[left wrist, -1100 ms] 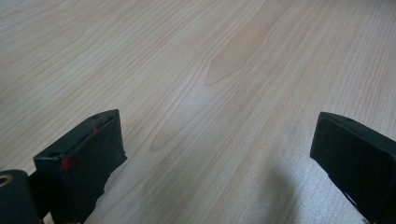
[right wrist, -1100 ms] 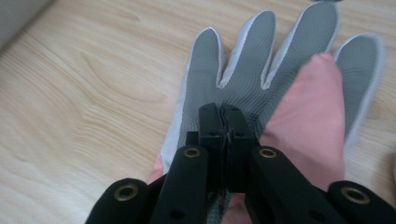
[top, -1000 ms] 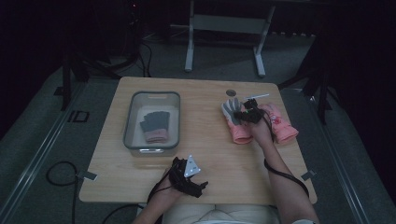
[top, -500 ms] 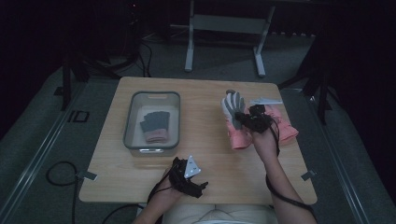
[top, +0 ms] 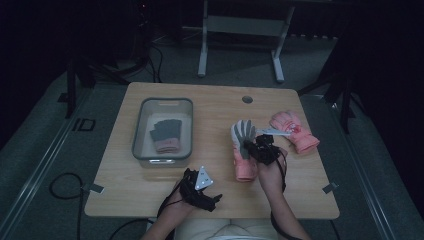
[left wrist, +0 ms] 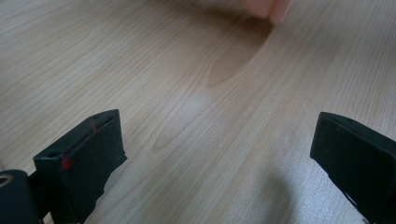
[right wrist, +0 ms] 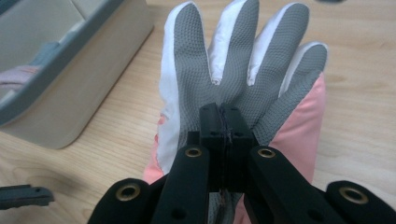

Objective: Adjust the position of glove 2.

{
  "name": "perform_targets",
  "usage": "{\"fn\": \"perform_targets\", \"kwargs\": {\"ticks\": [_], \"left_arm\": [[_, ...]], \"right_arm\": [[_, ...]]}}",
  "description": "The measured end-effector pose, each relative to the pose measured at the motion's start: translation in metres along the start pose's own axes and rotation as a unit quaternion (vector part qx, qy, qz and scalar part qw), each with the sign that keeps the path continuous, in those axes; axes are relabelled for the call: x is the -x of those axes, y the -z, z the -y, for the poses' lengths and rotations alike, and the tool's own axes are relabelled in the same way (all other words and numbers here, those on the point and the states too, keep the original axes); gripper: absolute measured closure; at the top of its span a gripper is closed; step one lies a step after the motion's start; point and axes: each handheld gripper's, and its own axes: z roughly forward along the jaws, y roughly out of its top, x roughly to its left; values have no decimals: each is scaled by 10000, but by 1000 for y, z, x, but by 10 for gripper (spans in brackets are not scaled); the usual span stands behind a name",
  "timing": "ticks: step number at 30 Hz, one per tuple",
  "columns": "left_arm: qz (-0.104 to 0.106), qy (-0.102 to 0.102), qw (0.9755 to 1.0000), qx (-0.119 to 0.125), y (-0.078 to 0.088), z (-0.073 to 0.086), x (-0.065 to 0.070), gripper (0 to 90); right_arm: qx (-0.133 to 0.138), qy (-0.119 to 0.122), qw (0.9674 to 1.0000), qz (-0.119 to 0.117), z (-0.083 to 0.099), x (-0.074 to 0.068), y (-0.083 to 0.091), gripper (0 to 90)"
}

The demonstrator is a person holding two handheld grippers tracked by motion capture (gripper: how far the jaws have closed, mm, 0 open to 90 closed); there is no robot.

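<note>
Right gripper view: right gripper (right wrist: 223, 122) fingers pinching grey-palmed pink glove (right wrist: 243, 60), pointing forward.

High view: fixed above the person's side, looks forward and down, far enough to take in the whole light wooden table (top: 215, 105) plus the dark floor and a metal frame behind. Left gripper view: rides low, very near the tabletop (left wrist: 196, 93), looks along its black jaws across bare wood. Right gripper view: close up, faces along its jaws onto the grey-palmed pink and white glove (right wrist: 243, 60), with the grey plastic bin (right wrist: 70, 79) at its left. Shared: high and right gripper views both show that glove (top: 243, 145) and bin (top: 162, 160); all three show the table.
</note>
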Motion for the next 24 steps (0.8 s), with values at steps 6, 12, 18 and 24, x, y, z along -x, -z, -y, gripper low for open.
{"fn": "perform_targets", "kwargs": {"ticks": [6,12,18,24], "left_arm": [[1,-72,10000,-34,-1,0,0,22],[14,-92,10000,-33,-1,1,1,22],[22,-163,9998,-74,-1,1,1,21],[43,-139,9999,-62,-2,1,1,22]], "right_arm": [[-160,-75,9998,86,10,-3,-28,891],[-388,-66,9990,229,11,-9,-56,889],[-614,70,9975,334,14,-10,-75,873],[-566,28,9982,174,9,-8,-71,802]]}}
